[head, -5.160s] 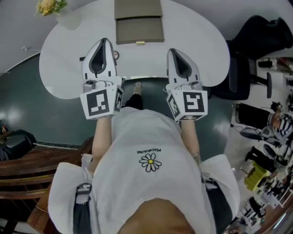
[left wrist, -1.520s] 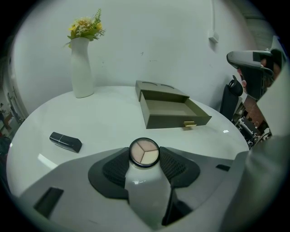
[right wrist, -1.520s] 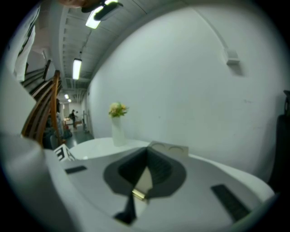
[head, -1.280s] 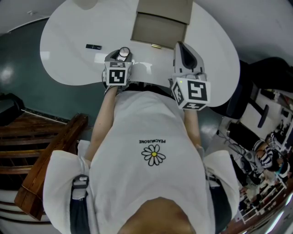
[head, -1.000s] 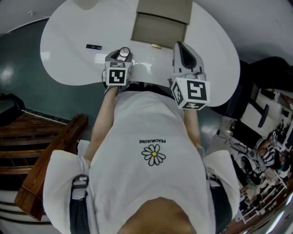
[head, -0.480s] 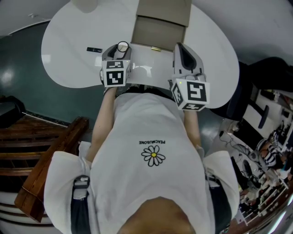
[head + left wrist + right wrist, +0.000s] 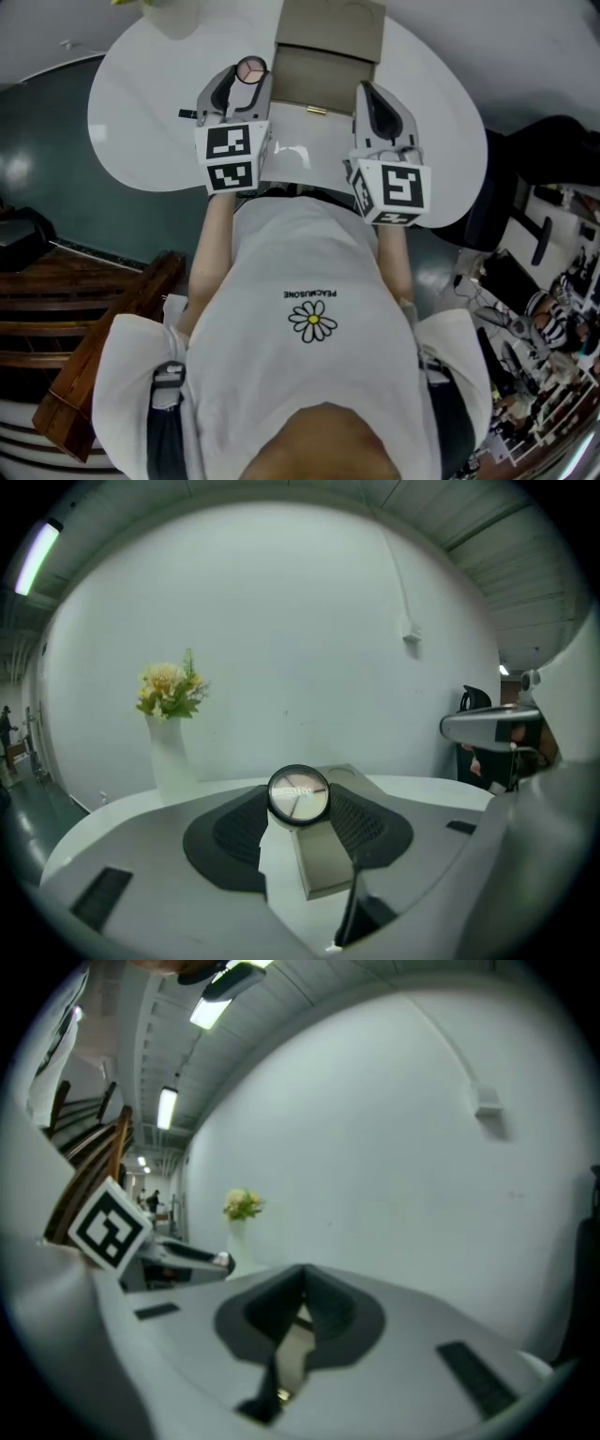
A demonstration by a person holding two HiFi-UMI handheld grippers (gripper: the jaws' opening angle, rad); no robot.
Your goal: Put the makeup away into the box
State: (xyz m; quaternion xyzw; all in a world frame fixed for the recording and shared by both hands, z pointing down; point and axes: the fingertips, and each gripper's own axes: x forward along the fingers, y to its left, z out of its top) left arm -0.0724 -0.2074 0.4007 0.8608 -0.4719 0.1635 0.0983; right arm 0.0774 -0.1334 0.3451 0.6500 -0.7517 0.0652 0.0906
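While the left gripper [image 7: 248,81] hangs above the white tabletop [image 7: 141,141] with its jaws clenched on a round compact [image 7: 298,794], the step in hand looks like carrying that compact to the open taupe box [image 7: 323,80]; the compact sits edge-on between the pads with its clear lid facing the camera, just beside the box's front left corner and not yet over the tray. To do it well, I would bring the compact over the middle of the tray, tip the jaws down so it lies flat, and release only when it is low; a round case held by its rim may roll or slip if dropped from high.

The right gripper [image 7: 367,89] hovers over the box's front right corner, jaws closed together on nothing; it stands near the drop path and is best kept aside. The raised lid at the back and the gold clasp [image 7: 317,110] at the front edge limit the approach. A small black stick-shaped item [image 7: 187,114] lies on the tabletop left of the left gripper, possibly more makeup; a white vase of flowers [image 7: 172,752] stands farther back, well apart.
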